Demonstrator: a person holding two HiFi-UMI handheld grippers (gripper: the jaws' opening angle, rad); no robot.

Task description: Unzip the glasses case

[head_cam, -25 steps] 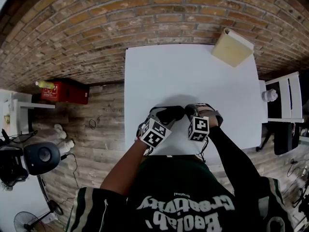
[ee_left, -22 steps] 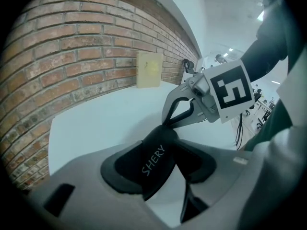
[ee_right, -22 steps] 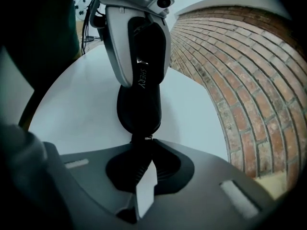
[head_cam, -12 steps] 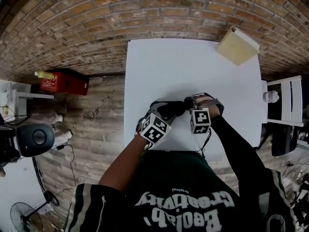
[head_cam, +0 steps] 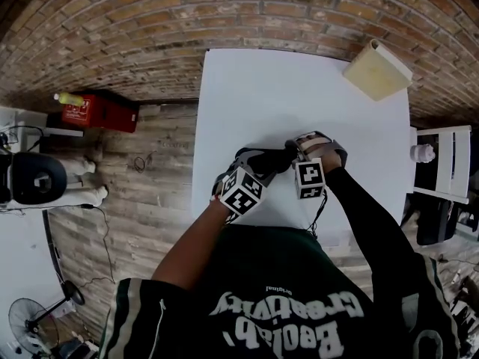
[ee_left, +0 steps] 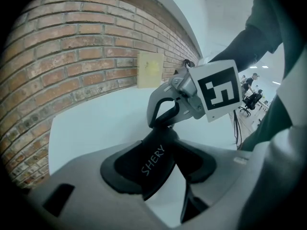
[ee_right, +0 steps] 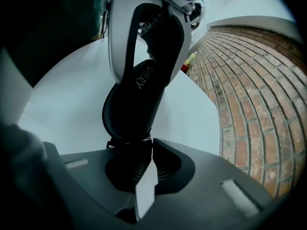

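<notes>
White table [head_cam: 262, 88], left tool [ee_left: 165, 150] gripping glasses case [ee_right: 139, 95], right tool [ee_right: 148, 145] closed at its end.

A white table [head_cam: 247, 88] bears a tan book [head_cam: 376, 69] (at its far corner).

txt: SHERY – on glasses case [ee_left: 153, 159] | shirt print [head_cam: 288, 316] – illegible
</notes>
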